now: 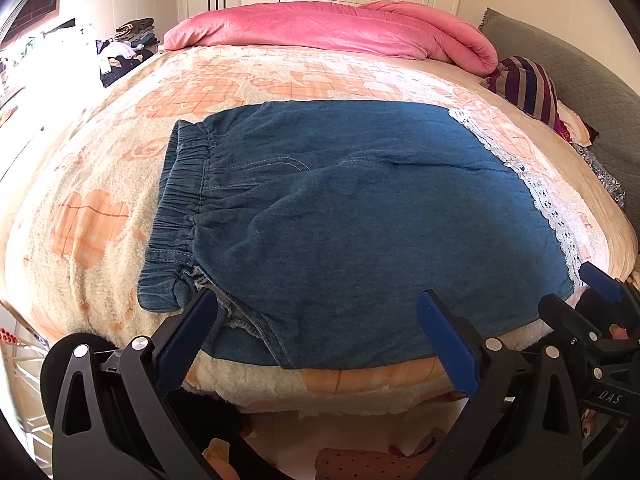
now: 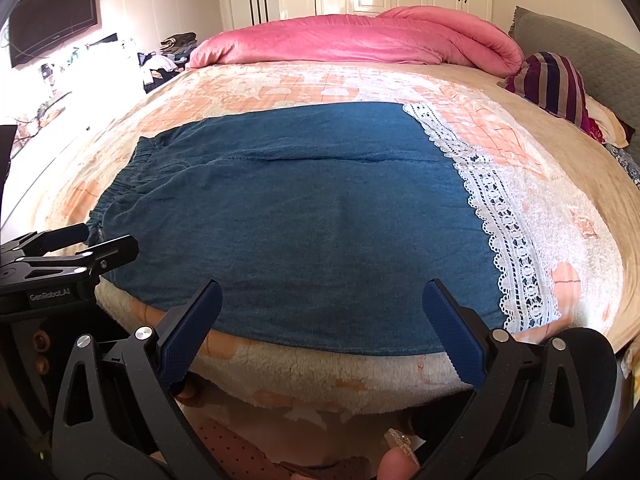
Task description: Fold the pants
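Blue denim pants (image 1: 344, 208) lie flat across the bed, elastic waistband (image 1: 180, 200) to the left and white lace hem (image 1: 536, 196) to the right. My left gripper (image 1: 320, 304) is open at the near edge, its left finger by the waistband corner, nothing between the fingers. The right wrist view shows the same pants (image 2: 304, 216) with the lace hem (image 2: 504, 232) at right. There my right gripper (image 2: 320, 296) stands open over the near edge of the denim. Each gripper appears in the other's view: the right one (image 1: 600, 300), the left one (image 2: 80, 252).
A peach and cream fleece blanket (image 1: 100, 216) covers the bed. At the far side lies a rolled pink duvet (image 1: 336, 28), with a striped pillow (image 1: 528, 88) and grey headboard (image 1: 580, 64) at right. Clothes are piled at the left (image 1: 128, 44). A fingertip (image 2: 396, 464) shows at the bottom.
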`<state>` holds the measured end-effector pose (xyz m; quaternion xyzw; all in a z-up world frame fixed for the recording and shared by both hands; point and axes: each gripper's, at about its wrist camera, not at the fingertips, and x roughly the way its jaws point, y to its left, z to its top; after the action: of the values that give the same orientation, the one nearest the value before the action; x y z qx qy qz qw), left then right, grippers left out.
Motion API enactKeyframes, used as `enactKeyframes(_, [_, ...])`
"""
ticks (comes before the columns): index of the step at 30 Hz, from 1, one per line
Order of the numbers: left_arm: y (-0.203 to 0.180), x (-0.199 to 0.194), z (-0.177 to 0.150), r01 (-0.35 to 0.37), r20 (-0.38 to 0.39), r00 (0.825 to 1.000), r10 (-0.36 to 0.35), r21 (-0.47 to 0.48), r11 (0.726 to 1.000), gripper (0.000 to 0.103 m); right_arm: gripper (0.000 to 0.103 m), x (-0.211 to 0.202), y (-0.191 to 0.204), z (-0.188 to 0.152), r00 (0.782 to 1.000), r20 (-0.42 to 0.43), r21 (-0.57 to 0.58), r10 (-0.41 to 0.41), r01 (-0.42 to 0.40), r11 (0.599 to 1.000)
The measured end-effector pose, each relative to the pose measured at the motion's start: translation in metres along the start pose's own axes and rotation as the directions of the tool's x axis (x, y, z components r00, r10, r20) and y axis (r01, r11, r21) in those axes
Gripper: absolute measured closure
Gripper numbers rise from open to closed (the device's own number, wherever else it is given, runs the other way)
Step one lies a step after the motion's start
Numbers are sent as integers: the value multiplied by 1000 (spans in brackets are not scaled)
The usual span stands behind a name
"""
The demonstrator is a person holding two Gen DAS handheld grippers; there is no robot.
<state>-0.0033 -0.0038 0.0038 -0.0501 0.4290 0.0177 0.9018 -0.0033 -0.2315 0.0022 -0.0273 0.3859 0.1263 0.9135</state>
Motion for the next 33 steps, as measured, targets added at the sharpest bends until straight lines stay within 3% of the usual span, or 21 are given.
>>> enactKeyframes(20, [44,19,38,-44,29,999,45,-55,998,4,8,44,17,61,999,20,-64,29,-28,998])
enactKeyframes(33, [90,46,77,-101,19,994,104,-127,987,4,8,97,44,112,993,-23,-112,116,-118,987])
